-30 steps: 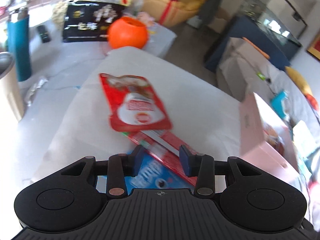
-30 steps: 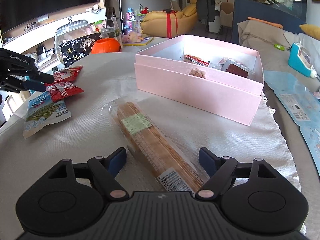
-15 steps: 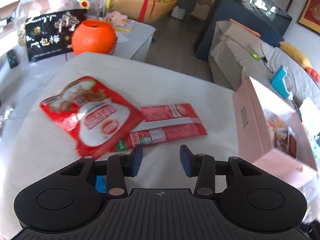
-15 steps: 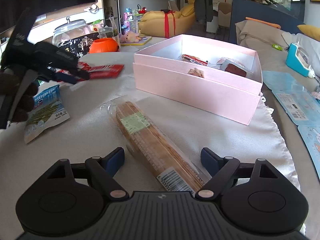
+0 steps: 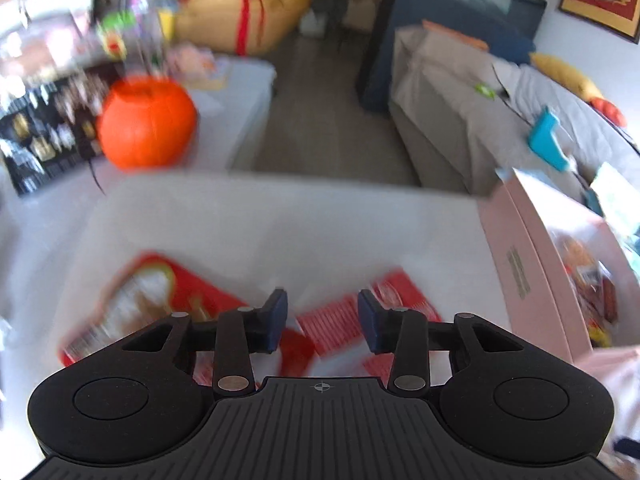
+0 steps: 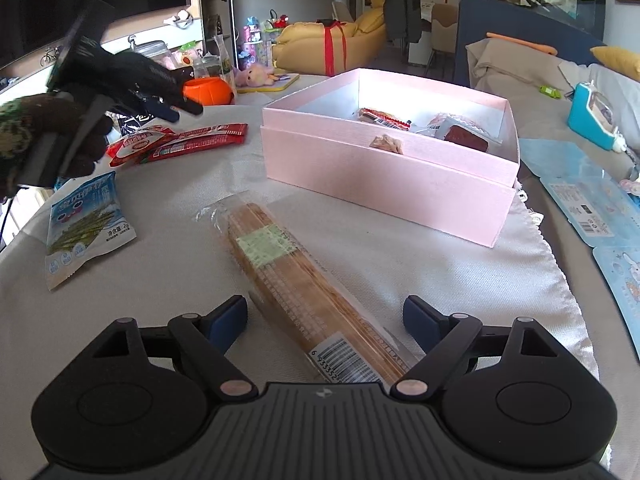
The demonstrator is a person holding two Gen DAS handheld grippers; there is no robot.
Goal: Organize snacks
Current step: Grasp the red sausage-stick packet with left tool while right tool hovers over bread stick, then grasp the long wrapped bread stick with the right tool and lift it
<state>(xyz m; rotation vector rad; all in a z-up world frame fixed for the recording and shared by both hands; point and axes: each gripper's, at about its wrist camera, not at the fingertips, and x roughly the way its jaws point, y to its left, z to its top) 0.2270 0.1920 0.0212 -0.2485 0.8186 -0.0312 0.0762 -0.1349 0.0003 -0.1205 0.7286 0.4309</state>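
Left gripper (image 5: 322,322) fingers closing above red sausage packet (image 5: 340,320) left of pink box (image 6: 384,168), nothing pinched, right gripper (image 6: 325,320) fingers spread, opening, straddling long biscuit pack (image 6: 296,280) before the box

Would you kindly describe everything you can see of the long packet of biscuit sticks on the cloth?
The long packet is a clear plastic wrapper around a tight bundle of tan sticks, with a pale green label near its far end and a white barcode at the near end. It lies flat and diagonal on the white cloth, in front of the pink box. Its near end sits between the open right gripper, untouched.
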